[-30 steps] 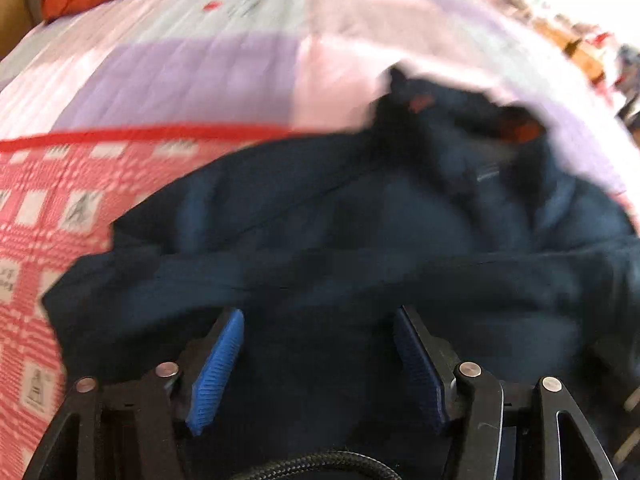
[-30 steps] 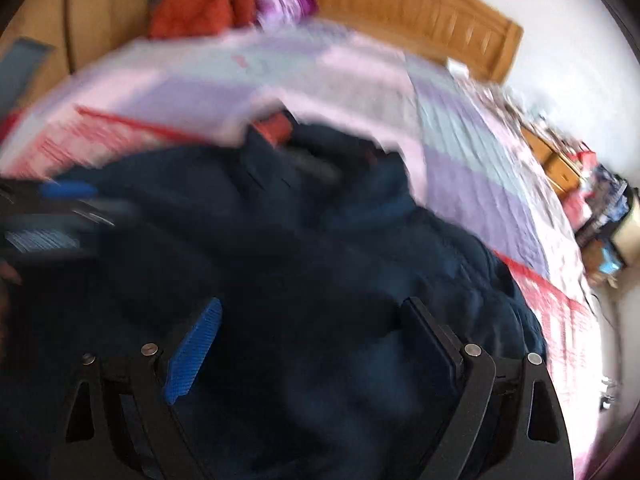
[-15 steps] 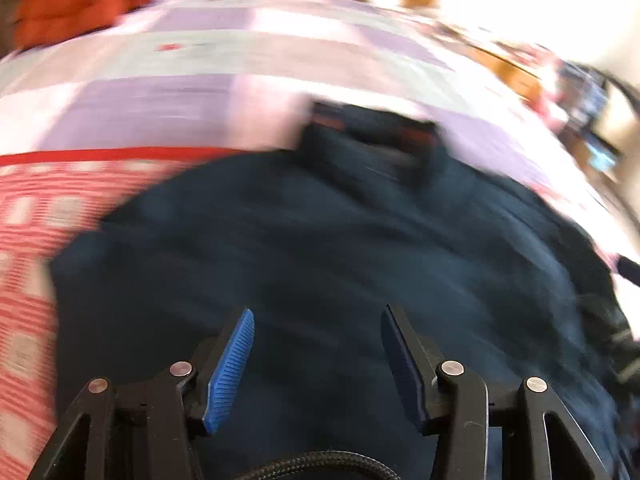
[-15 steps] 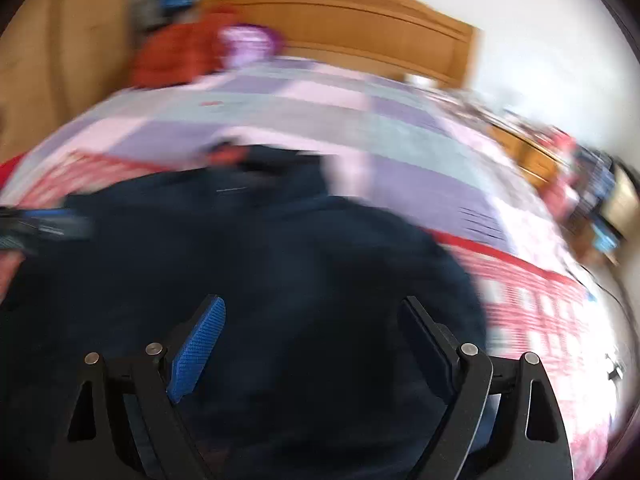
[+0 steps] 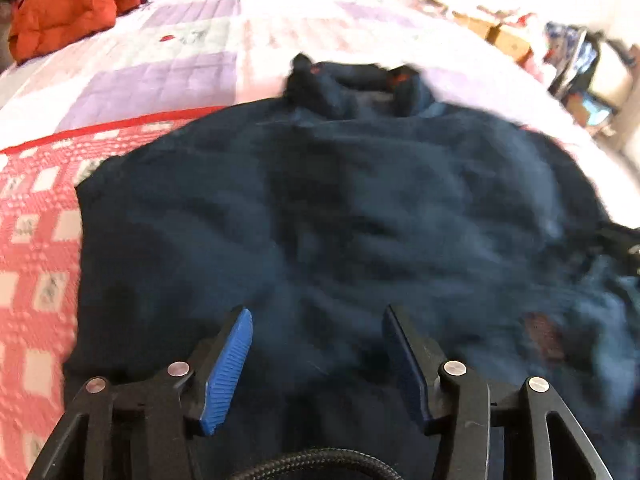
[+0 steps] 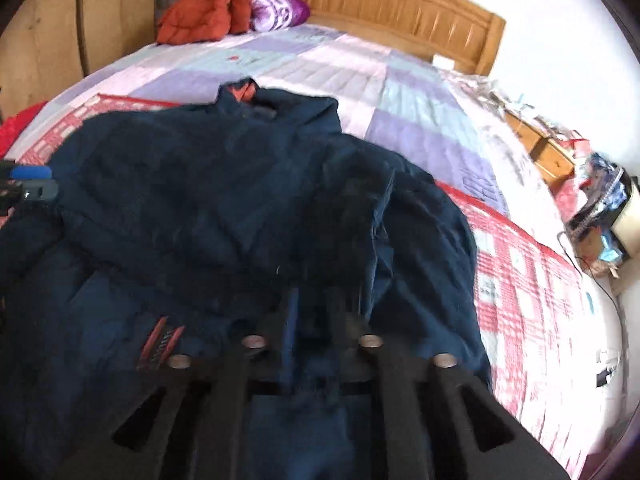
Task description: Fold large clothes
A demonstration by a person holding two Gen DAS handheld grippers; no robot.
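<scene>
On the patchwork bed [image 6: 420, 128], rumpled navy jacket [image 6: 224, 200], collar [image 5: 352, 84] seemingly upturned

A bed [image 6: 440, 92] with a wooden headboard [image 6: 400, 4] at 12 o'clock carries a quilt [image 6: 300, 64] of lilac, pale-green and pink squares. Nearer, a red-and-white checked blanket [image 6: 520, 280] overlays it. A navy jacket [image 6: 200, 208] sprawls across both. An orange garment [image 6: 200, 16] and purple pillow [image 6: 280, 12] sit at 11 o'clock.

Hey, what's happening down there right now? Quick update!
Left gripper opening, nothing pinched. Right gripper closing on navy jacket fabric. Jacket spread on bed, nothing blocking.
</scene>
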